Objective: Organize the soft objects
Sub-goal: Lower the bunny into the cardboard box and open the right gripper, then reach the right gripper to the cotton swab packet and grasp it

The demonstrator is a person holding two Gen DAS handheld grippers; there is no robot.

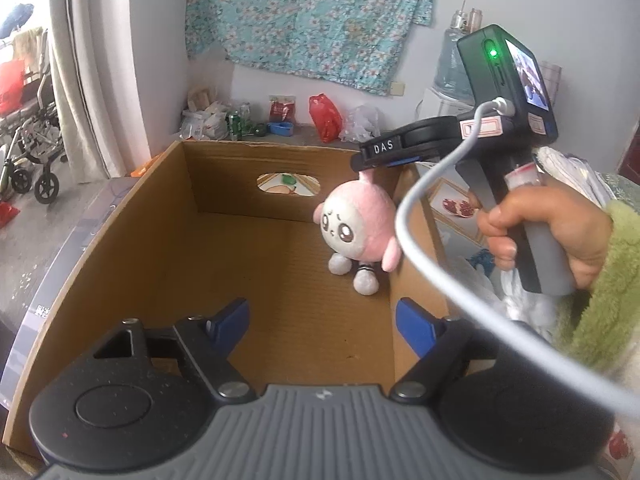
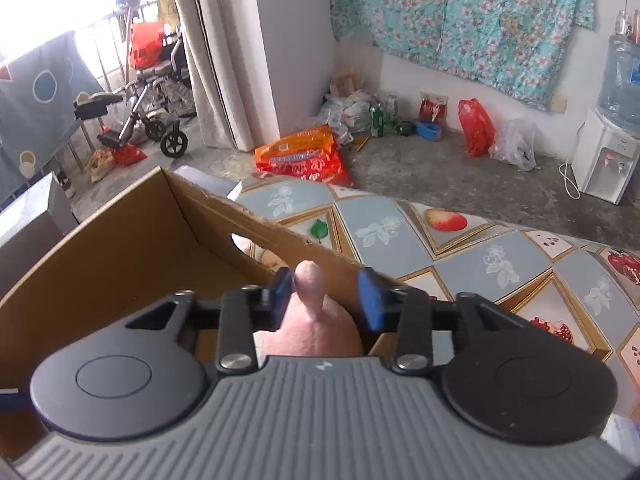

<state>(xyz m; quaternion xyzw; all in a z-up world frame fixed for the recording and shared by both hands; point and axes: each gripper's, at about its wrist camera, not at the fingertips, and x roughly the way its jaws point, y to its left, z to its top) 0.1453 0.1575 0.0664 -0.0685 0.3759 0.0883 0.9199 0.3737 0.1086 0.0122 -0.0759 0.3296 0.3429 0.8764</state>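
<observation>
**Pink plush toy at the right wall of the cardboard box**

In the left wrist view we see the left gripper [image 1: 322, 320] poised over the open cardboard box [image 1: 132, 240], its blue pads [image 1: 230, 320] standing wide apart with nothing between them. The pink plush toy [image 1: 358, 228] sits inside the box against the right wall, its grey feet touching the floor of the box and its face turned toward the camera. The right gripper [image 1: 362, 162], held by a hand [image 1: 556, 232] in a green fleece sleeve [image 1: 600, 292], reaches over that wall directly above the toy's ear. In the right wrist view we note the right gripper [image 2: 326, 294] with its jaws parted: the toy's ear [image 2: 308, 286] stands between the pads, just beside the left one and clear of the right one. The box rests on a fruit-patterned tablecloth [image 2: 452, 252].
</observation>
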